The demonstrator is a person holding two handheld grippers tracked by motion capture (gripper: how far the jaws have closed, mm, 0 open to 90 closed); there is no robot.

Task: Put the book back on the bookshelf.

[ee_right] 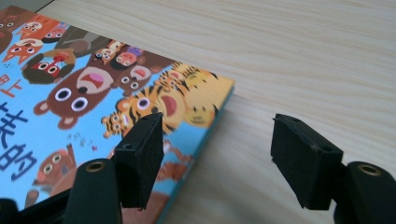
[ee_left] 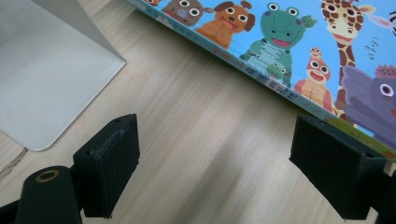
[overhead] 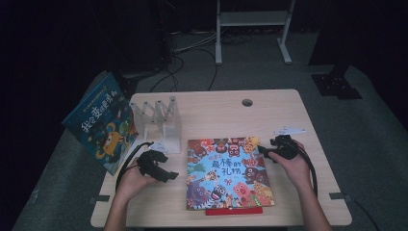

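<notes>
High view has the flat, stiff, glossy book (overhead: 228, 173) lying between two empty, parted grippers, left (overhead: 169, 176) and right (overhead: 263, 151), so I'd pinch its thin edges.

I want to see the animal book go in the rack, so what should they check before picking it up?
1. Animal picture book lies flat on the table: ok.
2. Left hand-held gripper open, nothing between its pads, beside the book's left edge: ok.
3. Right hand-held gripper open, straddling the book's top right corner without pressing it: ok.
4. Clear book rack upright with free slots: ok.
5. Blue book leaning off the table's left edge, steady or not: cannot tell.
6. Red thing under the book's near edge, loose or not: cannot tell.
</notes>
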